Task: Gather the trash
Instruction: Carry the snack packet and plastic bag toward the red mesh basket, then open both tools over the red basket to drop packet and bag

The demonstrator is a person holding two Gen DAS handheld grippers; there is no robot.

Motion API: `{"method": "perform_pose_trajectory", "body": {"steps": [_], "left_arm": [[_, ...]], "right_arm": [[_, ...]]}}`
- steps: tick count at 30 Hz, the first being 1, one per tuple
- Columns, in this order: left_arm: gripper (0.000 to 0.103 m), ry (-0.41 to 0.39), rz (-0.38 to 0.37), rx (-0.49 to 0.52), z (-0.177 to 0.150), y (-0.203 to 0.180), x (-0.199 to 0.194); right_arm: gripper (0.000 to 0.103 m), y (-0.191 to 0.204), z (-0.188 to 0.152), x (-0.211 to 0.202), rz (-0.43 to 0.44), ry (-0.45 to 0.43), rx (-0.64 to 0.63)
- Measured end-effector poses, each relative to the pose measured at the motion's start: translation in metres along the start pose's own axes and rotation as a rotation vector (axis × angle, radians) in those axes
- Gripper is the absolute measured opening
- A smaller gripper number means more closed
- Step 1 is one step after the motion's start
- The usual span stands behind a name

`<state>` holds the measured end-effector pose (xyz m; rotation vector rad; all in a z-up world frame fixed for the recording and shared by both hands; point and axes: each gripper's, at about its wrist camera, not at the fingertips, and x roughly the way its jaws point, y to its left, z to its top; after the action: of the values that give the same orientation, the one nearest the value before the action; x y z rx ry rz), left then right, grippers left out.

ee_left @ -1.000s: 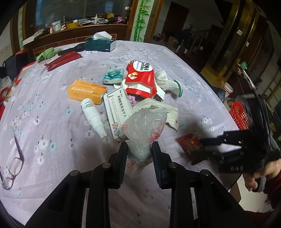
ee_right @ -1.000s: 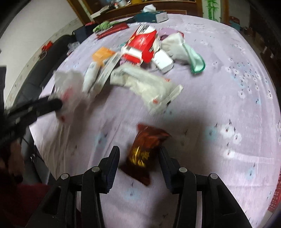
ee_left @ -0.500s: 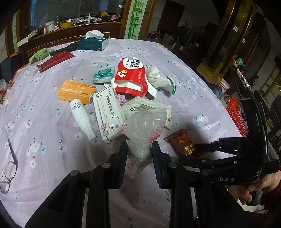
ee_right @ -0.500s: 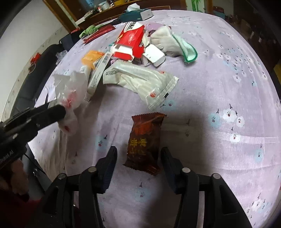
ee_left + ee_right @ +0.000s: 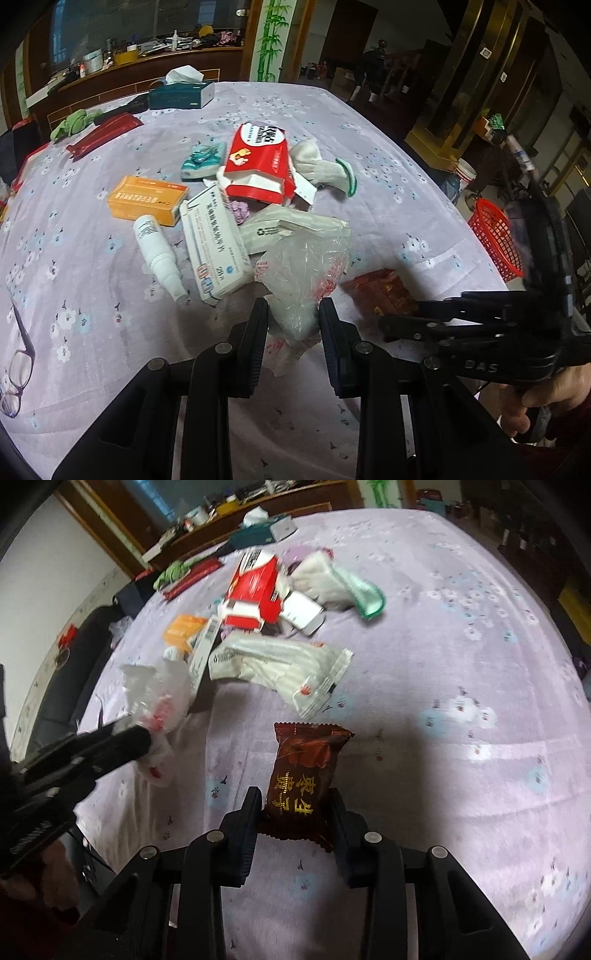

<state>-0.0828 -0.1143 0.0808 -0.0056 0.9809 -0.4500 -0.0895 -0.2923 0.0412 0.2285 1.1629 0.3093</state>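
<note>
Lilac floral worktop (image 5: 369,155), trash scattered across it.

Left hand-held gripper (image 5: 293,317) pinches a crumpled clear plastic bag (image 5: 306,266) at the near edge: light, limp, likely slippery, so a grip on bunched film should serve best. Right hand-held gripper (image 5: 295,805) brackets the lower end of a brown snack wrapper (image 5: 303,771), jaws touching or nearly so; thin, crinkly foil, best pinched across its width.

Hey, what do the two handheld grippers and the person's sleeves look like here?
Both are matte black plastic. The left gripper and right gripper each have two flat jaws on jointed linkage arms with round silver rivets. Seen from the left wrist view, the right gripper's body carries pale "DAS" lettering. The hand gripping it emerges from a dark red sleeve. No cables are visible.
</note>
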Motion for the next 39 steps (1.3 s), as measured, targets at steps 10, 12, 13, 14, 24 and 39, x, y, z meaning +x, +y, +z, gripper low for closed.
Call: {"method": "perform_pose_trajectory", "body": {"steps": [10,12,13,14,24,39], "left_arm": [[0.027,0.022,-0.075,0.088,0.007,-0.049,0.017],[0.027,0.026,-0.091,0.110,0.009,-0.065,0.022],[0.027,0.027,-0.098,0.120,0.010,-0.072,0.024],[0.027,0.029,-0.106,0.131,0.011,-0.080,0.025],[0.027,0.024,-0.169,0.271,0.025,-0.169,0.037],[0.027,0.048,-0.320,0.394,0.065,-0.308,0.074]], "right_arm": [[0.038,-0.031,-0.023,-0.058,-0.063,-0.104,0.120],[0.038,-0.043,-0.029,-0.069,-0.080,-0.122,0.143],[0.038,-0.051,-0.033,-0.077,-0.089,-0.136,0.161],[0.038,-0.056,-0.035,-0.082,-0.095,-0.146,0.172],[0.038,-0.129,-0.064,-0.144,-0.141,-0.248,0.307],[0.038,-0.255,-0.078,-0.231,-0.232,-0.374,0.490]]}}
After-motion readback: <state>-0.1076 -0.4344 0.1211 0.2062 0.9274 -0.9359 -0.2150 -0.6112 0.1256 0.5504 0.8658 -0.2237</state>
